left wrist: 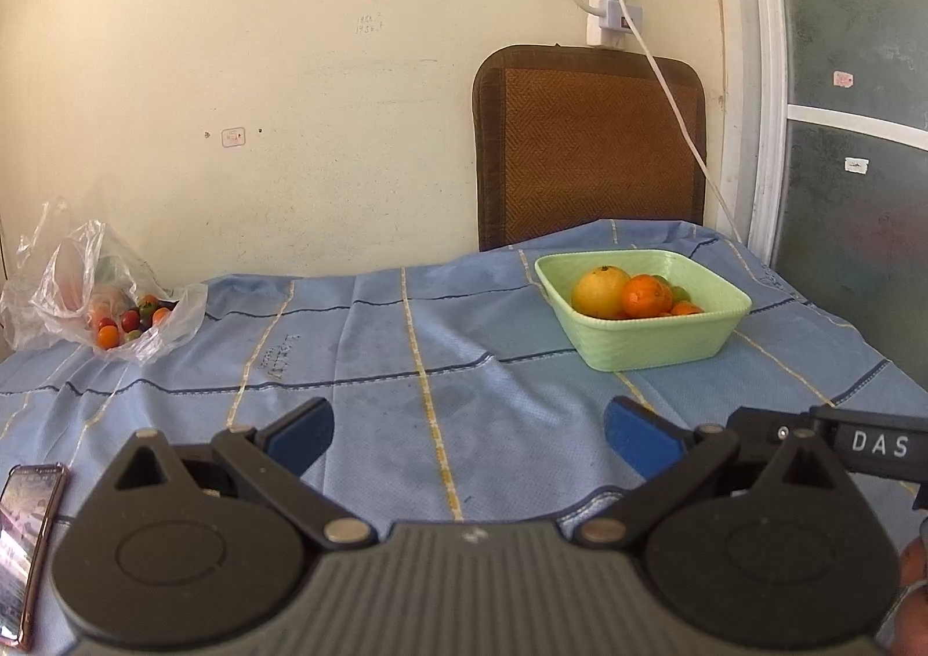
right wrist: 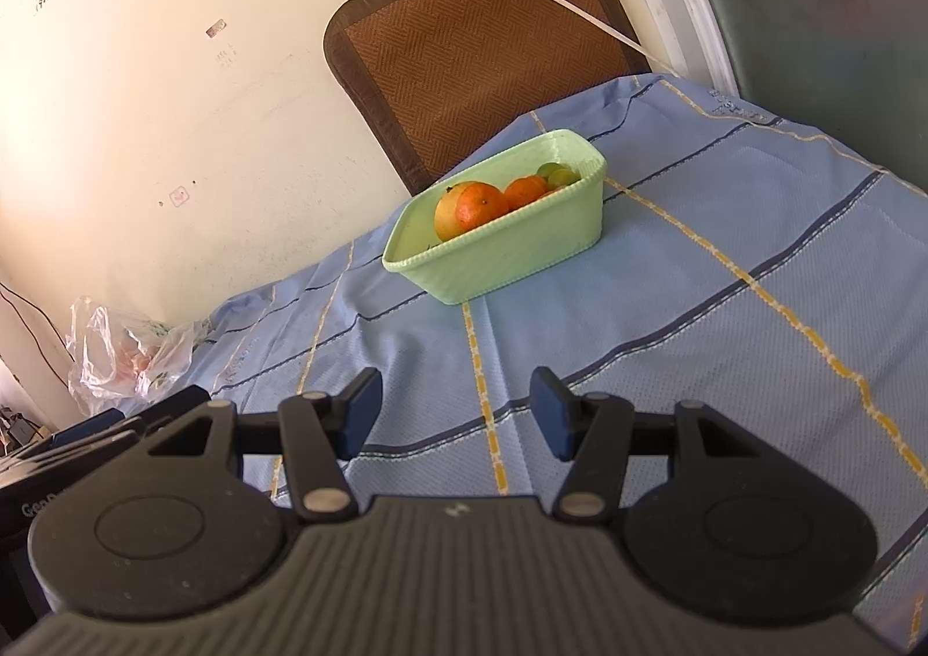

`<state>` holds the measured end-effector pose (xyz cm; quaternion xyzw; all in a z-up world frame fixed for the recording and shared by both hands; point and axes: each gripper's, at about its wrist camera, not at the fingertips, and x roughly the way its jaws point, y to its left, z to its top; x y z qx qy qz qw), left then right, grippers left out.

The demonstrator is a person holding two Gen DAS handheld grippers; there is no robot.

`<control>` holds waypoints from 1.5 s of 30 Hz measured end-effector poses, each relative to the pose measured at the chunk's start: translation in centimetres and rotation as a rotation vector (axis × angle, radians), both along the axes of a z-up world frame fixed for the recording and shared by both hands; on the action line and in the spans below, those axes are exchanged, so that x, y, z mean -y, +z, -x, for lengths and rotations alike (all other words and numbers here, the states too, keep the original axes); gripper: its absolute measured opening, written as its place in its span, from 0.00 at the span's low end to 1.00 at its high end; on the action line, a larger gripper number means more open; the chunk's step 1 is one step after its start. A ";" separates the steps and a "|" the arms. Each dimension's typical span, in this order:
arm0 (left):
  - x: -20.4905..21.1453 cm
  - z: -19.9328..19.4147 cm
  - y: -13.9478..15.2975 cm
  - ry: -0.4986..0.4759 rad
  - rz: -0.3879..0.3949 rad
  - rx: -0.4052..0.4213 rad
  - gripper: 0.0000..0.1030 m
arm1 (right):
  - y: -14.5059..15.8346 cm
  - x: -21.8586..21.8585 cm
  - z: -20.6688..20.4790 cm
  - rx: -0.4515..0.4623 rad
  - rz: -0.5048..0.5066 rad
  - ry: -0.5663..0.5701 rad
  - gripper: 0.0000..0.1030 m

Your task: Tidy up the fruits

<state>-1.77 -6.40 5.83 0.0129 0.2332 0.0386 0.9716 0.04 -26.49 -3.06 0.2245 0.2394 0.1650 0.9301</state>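
Note:
A pale green basket (left wrist: pixel 649 348) (right wrist: pixel 510 256) stands on the blue tablecloth at the far right and holds a large yellow-orange fruit (left wrist: pixel 600 292) (right wrist: pixel 470 209), smaller oranges (left wrist: pixel 646 296) (right wrist: pixel 525 191) and green grapes (right wrist: pixel 557 173). At the far left a clear plastic bag (left wrist: pixel 93 296) (right wrist: pixel 124 351) lies open with small red, orange and dark tomatoes (left wrist: pixel 130 322) spilling from its mouth. My left gripper (left wrist: pixel 470 432) hovers open over the cloth, nothing between its blue pads. My right gripper (right wrist: pixel 458 409) is also open and empty, well short of the basket.
A phone (left wrist: pixel 26 540) lies at the near left table edge. A brown woven mat (left wrist: pixel 588 145) leans on the wall behind the basket, a white cable (left wrist: pixel 667 87) crossing it. A glass door (left wrist: pixel 852 134) is at the right. Part of the right gripper (left wrist: pixel 858 444) shows beside my left.

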 end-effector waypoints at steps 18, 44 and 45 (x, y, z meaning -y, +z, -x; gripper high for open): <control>0.1 0.1 -0.1 -0.001 -0.006 0.008 1.00 | -0.2 0.1 -0.1 -0.004 -0.003 -0.001 0.57; 0.2 0.1 -0.2 -0.006 -0.010 0.005 1.00 | -0.5 0.1 0.0 -0.008 -0.005 -0.003 0.57; 0.2 0.1 -0.2 -0.005 -0.010 0.005 1.00 | -0.5 0.1 0.1 -0.009 -0.005 -0.003 0.57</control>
